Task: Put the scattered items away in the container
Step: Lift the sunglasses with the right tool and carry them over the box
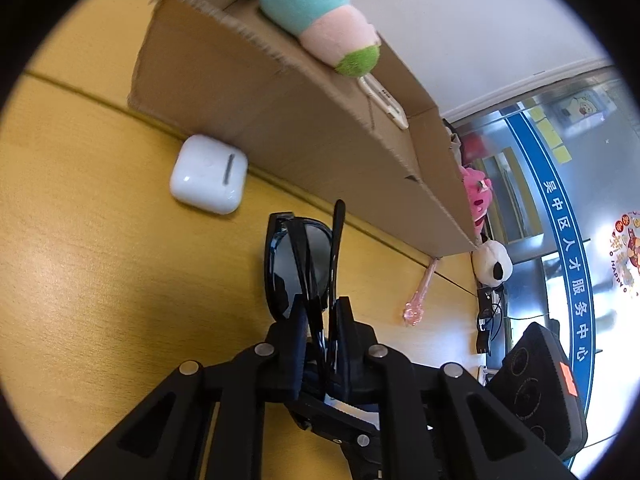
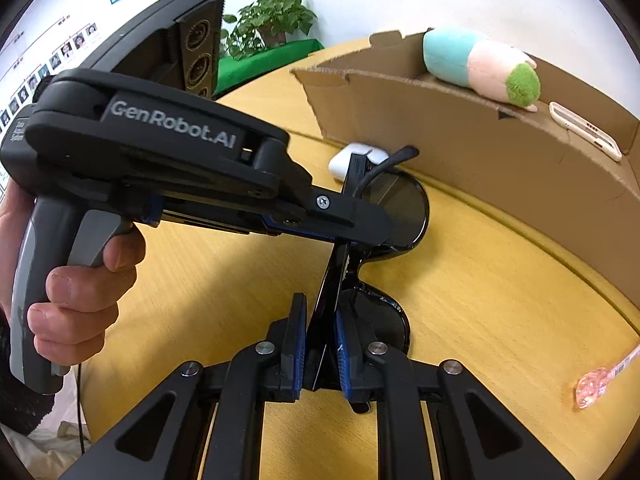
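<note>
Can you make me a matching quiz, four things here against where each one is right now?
Things:
1. sunglasses
2. earbud case
3. plush toy
4. pink spoon

Places:
A. on the table, against the box's outer wall
B. in the box
C. alone on the table, away from both grippers
D. held in both grippers

Pairs: 1-D, 2-A, 3-B, 4-C

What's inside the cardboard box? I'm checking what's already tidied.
Inside the cardboard box: a plush toy and a phone. The box wall hides its floor.
</note>
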